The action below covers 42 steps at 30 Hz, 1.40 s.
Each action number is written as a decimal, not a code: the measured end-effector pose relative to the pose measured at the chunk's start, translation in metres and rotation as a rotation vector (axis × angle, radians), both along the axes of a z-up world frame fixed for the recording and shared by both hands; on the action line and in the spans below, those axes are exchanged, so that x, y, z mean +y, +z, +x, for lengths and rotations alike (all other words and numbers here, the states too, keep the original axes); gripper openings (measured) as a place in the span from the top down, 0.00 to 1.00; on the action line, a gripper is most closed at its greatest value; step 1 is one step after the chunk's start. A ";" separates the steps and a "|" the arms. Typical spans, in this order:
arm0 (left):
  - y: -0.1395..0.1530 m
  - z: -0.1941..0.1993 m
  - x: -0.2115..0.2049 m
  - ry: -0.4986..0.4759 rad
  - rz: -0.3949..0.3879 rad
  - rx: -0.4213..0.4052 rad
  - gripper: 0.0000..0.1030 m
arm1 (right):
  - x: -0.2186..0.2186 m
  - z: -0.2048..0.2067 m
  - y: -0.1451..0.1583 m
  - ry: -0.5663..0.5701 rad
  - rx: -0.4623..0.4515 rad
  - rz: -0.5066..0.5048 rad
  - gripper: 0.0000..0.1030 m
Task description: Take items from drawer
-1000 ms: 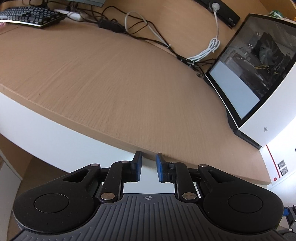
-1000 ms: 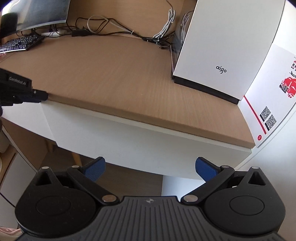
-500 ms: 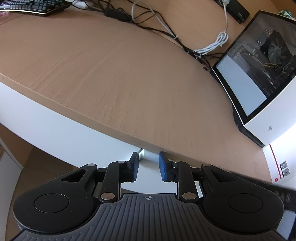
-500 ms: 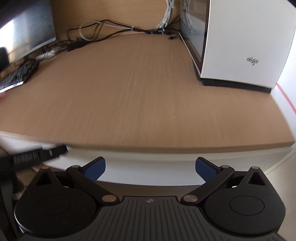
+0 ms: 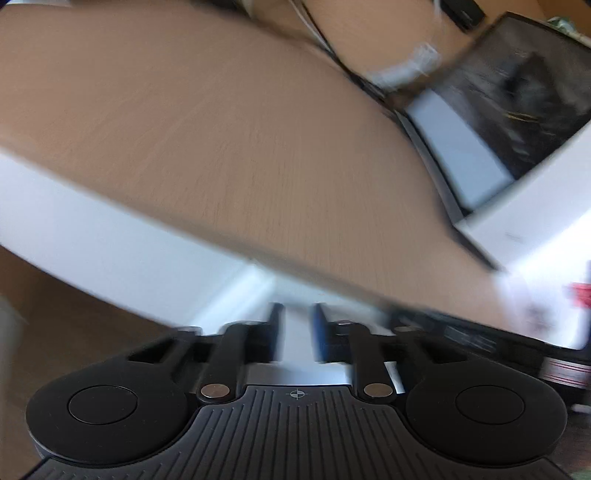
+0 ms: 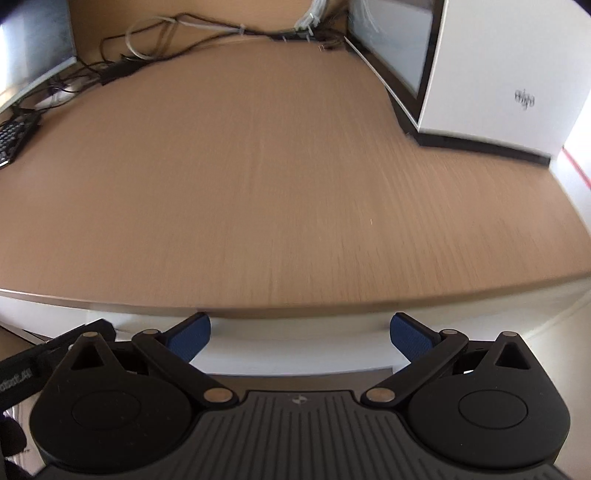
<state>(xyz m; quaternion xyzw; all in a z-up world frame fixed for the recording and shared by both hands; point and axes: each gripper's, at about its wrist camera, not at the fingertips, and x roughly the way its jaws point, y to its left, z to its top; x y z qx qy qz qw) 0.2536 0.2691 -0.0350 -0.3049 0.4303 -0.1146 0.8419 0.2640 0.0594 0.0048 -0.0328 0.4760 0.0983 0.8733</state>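
1. Left gripper (image 5: 297, 332), bottom centre of its blurred view: blue pads nearly together around something pale below the desk edge; whether they grip it cannot be told.
2. Right gripper (image 6: 300, 334), bottom centre: fingers spread wide, empty.
3. White drawer front (image 6: 295, 350) lies just beyond.
4. Wooden desk (image 6: 280, 192) fills mid-frame.
5. White computer case (image 6: 506, 85), upper right.

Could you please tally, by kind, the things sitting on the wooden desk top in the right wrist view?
Computer case, white with a glass side: 1
Monitor: 1
Keyboard: 1
Cable clusters: 2, a dark run and a white bundle; single cables too tangled to count
Total: 5
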 end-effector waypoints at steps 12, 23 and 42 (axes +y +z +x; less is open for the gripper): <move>0.018 -0.020 0.001 0.083 0.166 -0.045 0.83 | -0.009 0.003 -0.004 0.006 -0.001 0.003 0.00; 0.019 -0.001 0.010 0.154 0.169 -0.020 0.83 | -0.010 0.004 -0.005 -0.008 0.005 0.009 0.00; 0.016 0.004 0.001 0.069 0.158 -0.030 0.67 | -0.020 0.024 -0.022 -0.018 0.208 0.063 0.00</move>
